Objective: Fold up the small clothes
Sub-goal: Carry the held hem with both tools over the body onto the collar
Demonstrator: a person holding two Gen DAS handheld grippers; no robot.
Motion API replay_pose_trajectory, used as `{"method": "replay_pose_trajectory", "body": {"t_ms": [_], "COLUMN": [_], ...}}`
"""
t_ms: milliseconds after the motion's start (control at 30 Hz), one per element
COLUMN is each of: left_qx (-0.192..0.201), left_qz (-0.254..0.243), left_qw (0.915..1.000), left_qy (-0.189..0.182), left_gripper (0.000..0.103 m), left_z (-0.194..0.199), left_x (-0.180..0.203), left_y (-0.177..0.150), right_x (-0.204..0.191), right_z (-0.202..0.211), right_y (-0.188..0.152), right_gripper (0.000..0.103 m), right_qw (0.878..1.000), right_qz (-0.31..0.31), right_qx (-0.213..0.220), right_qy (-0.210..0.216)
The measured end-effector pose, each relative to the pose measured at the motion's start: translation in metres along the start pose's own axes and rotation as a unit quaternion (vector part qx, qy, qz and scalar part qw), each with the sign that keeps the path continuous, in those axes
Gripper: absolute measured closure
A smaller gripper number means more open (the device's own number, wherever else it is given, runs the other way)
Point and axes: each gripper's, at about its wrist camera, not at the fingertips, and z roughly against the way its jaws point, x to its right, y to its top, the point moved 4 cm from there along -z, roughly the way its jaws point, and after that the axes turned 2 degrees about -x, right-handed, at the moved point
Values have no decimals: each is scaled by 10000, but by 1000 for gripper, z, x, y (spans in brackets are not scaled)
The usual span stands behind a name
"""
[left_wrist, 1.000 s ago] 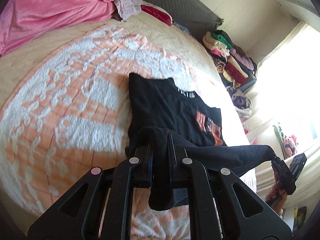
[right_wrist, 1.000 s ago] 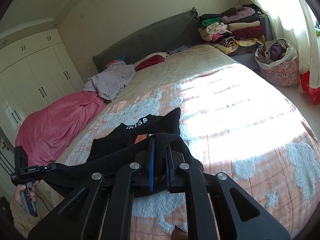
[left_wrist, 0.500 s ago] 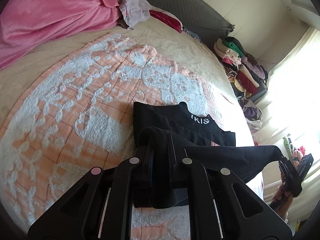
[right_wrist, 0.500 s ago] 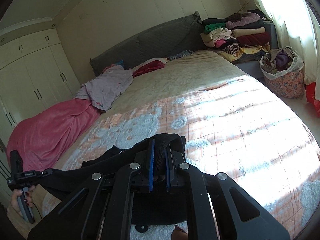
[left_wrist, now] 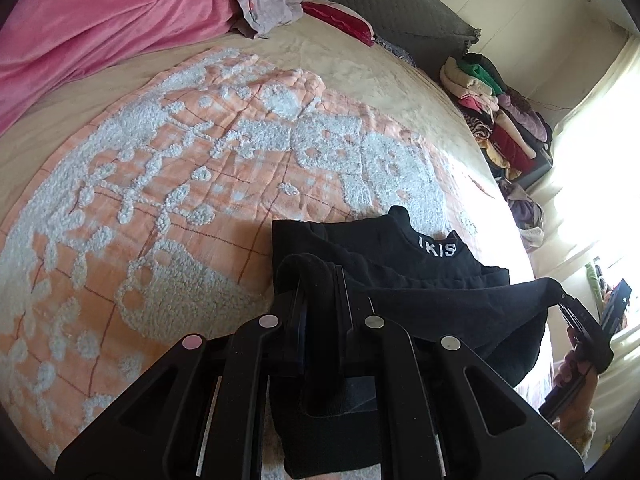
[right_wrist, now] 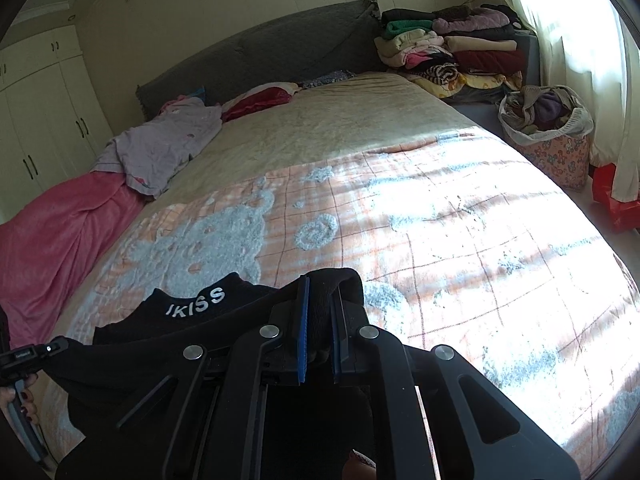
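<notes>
Your right gripper (right_wrist: 318, 320) pinches the black garment (right_wrist: 208, 320), stretched leftward to your left gripper (right_wrist: 48, 350); the patterned blanket (right_wrist: 460, 240) lies ahead.

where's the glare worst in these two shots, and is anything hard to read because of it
Left wrist view: the window at right is blown out white, washing the bed's far edge. Right wrist view: sunlight whitens the patterned blanket, fading its checks; the black garment reads as flat black, folds barely visible.

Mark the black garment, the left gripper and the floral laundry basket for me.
black garment (right_wrist: 196, 300): right wrist view, on its lettered collar.
left gripper (left_wrist: 322, 316): left wrist view, midway between fingertips, clamped on cloth.
floral laundry basket (right_wrist: 560, 152): right wrist view, on its patterned side wall.
</notes>
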Motion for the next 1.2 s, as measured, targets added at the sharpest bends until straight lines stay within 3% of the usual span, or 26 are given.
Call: {"method": "replay_pose_trajectory", "body": {"t_ms": [200,233,267,300,367,400,433,667,733,767,833,900,1033,1200], "left_qx": [18,22,37,63,203,361,495,706,581,503,198,-150,-538,-341], "left_qz": [-182,-218,-238,-237,-237,-292,-364,-813,-1146,-1315,-1646,-1789,-2066,-2106], "left_qw": [9998,9998,9997,9997,9995,9989,9980,9941,9916,9899,9861,9837,9763,9754], "left_qy": [-15,-25,-40,-76,-89,52,147,148,152,167,141,83,352,552], "left_gripper": [96,94,92,87,69,49,47,50,66,71,85,90,90,90], "left_z": [-11,-10,-10,-7,1,8,15,48,47,45,32,16,-14,-30], "left_x": [0,1,2,3,5,6,7,23,36,42,55,63,70,71], "left_y": [-1,-1,0,0,2,4,7,0,-12,-20,-38,-54,-73,-64], "right_x": [4,4,5,5,6,7,8,-13,-25,-33,-49,-64,-81,-84], "right_z": [-27,-30,-31,-31,-27,-23,-18,22,26,26,24,19,2,-32], "right_y": [-11,-12,-13,-14,-14,-14,-15,-28,-39,-45,-58,-74,-97,-99], "right_gripper": [92,89,79,66,55,50,50,50,60,72,78,83,83,83], "right_qw": [9995,9993,9991,9991,9994,9995,9995,9986,9975,9963,9933,9894,9823,9798], "right_qz": [-40,-26,-15,-20,-68,-60,-20,496,699,816,1046,1283,1621,1683], "right_qx": [-244,-262,-266,-252,-203,-158,-101,169,26,-85,-299,-507,-857,-1076], "right_qy": [-221,-270,-325,-336,-256,-256,-299,-60,139,247,386,443,372,15]}}
